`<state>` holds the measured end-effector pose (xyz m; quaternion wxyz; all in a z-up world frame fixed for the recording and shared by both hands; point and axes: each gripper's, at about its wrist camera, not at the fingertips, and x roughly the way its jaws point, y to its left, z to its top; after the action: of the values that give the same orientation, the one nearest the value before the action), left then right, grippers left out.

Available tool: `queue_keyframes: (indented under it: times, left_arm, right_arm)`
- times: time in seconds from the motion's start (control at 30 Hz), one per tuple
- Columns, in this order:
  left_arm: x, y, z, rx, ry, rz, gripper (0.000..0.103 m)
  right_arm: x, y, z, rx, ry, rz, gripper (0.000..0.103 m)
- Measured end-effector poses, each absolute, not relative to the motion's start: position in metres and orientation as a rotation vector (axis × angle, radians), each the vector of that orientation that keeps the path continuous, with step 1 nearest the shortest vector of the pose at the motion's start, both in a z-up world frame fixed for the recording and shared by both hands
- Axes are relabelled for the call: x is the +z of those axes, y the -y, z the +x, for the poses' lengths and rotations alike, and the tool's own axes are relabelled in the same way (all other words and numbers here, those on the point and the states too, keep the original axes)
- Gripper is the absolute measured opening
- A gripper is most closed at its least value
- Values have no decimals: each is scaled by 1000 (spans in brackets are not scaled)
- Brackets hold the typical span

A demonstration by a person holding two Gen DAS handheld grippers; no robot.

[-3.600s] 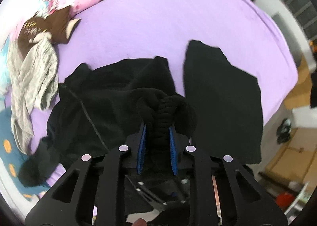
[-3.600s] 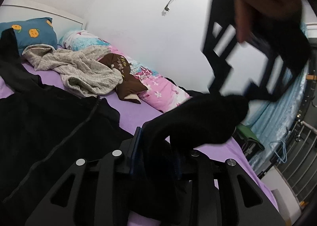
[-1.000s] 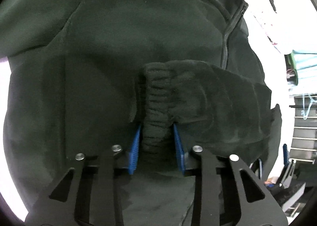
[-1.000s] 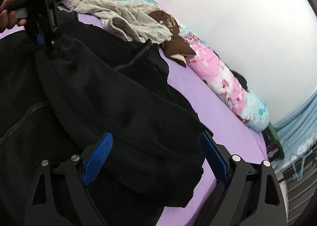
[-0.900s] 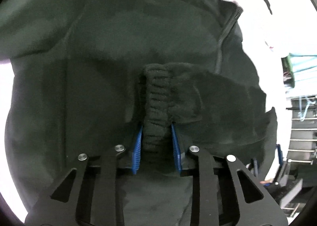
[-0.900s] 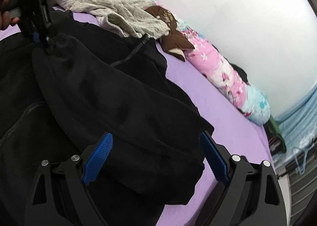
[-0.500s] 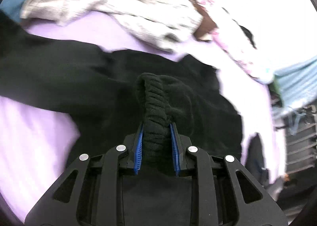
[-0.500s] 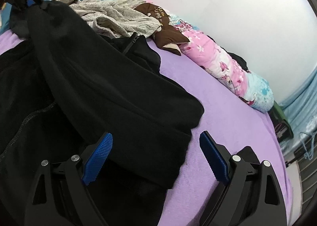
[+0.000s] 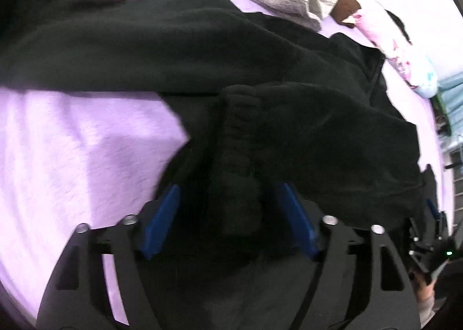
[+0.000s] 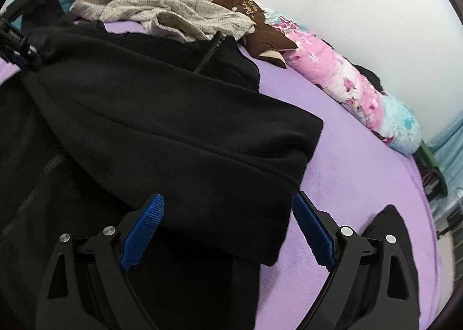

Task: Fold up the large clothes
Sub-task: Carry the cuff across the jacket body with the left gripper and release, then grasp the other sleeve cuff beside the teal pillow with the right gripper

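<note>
Bed (image 10: 361,156): purple cover, open room to the right; grey garment (image 10: 173,14) and pink quilt (image 10: 347,81) crowd the far edge.
Black jacket (image 10: 130,104): spread across the bed, thick and floppy, likely weighty, will sag; take it by seams or cuffs.
Sleeve (image 10: 202,142): laid over the body.
Ribbed cuff (image 9: 240,127): between the left tool (image 9: 228,220) pads, spread apart, untouched.
Right tool (image 10: 228,226): wide apart, holding nothing.
</note>
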<state>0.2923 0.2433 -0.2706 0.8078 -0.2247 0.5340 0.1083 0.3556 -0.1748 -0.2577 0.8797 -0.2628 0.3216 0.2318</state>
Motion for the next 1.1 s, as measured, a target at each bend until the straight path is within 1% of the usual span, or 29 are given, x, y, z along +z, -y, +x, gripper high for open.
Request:
queue_keyframes:
  times: [0.03, 0.1, 0.17, 0.2, 0.23, 0.33, 0.4, 0.47, 0.6, 0.73, 0.8, 0.93, 1.1]
  left_arm:
    - [-264, -245, 286, 282, -1139, -446, 87]
    - [-245, -252, 268, 329, -1081, -443, 89]
    - [-220, -252, 254, 268, -987, -510, 92]
    - [-212, -250, 251, 251, -964, -511, 95]
    - [-205, -245, 252, 235, -949, -502, 96]
    - [-194, -222, 267, 149, -930, -504, 96]
    - [-196, -205, 281, 113, -921, -518, 96]
    - [-204, -185, 296, 101, -928, -481, 96]
    - [-232, -158, 321, 117, -954, -355, 97]
    - [-277, -159, 328, 142, -1050, -365, 96]
    - [-292, -167, 327, 134, -1058, -386, 96]
    - [-288, -164, 319, 98, -1029, -328, 97]
    - [-272, -183, 295, 42, -987, -469, 97]
  right_arm:
    - [-254, 174, 356, 495, -666, -533, 90]
    - [-247, 176, 355, 521, -648, -500, 94]
    - [-237, 182, 358, 544, -633, -431, 96]
    - [-232, 186, 362, 547, -638, -372, 96]
    - [-229, 189, 365, 549, -644, -334, 96]
    - [-223, 195, 373, 507, -622, -259, 96]
    - [-220, 193, 377, 482, -611, -250, 96]
    - [-222, 193, 383, 484, -642, -214, 96]
    - [-246, 189, 395, 475, -746, -169, 96]
    - [-283, 182, 400, 496, -833, -190, 96]
    - [-296, 179, 400, 492, -867, -211, 97]
    - [-303, 181, 403, 499, -882, -188, 98]
    - [-287, 183, 385, 481, -827, -203, 97]
